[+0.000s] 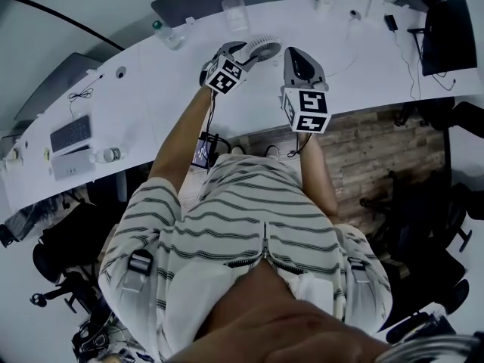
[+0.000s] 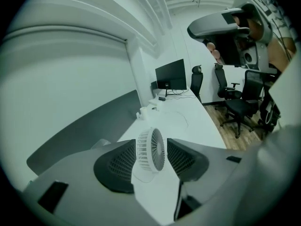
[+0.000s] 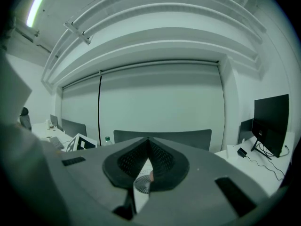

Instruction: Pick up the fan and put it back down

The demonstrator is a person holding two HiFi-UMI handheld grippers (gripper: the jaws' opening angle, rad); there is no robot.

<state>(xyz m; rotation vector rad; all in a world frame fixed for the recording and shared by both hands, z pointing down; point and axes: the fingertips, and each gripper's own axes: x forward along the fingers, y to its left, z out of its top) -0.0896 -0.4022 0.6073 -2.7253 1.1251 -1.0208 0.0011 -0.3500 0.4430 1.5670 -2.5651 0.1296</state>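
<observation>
I see my left tongs [image 2: 151,142] spread around the upright fan [image 2: 153,155] on the surface [image 2: 188,121]. My right tongs [image 3: 148,140] are pressed together, empty. A green-capped bottle [image 1: 169,36] sits near.

I'm at a long curved white desk [image 1: 363,66], with a grey partition [image 3: 188,138] behind it and a plain white wall [image 3: 160,98] above. Wood-plank floor [image 1: 393,150]. Black monitor [image 1: 450,32] far right, keyboard [image 1: 70,133] far left. Black office chairs [image 2: 237,105] along the aisle. Ceiling strip light [image 3: 38,6] on.

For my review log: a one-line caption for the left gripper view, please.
White fan standing on the desk between the open fingers of the left gripper.
</observation>
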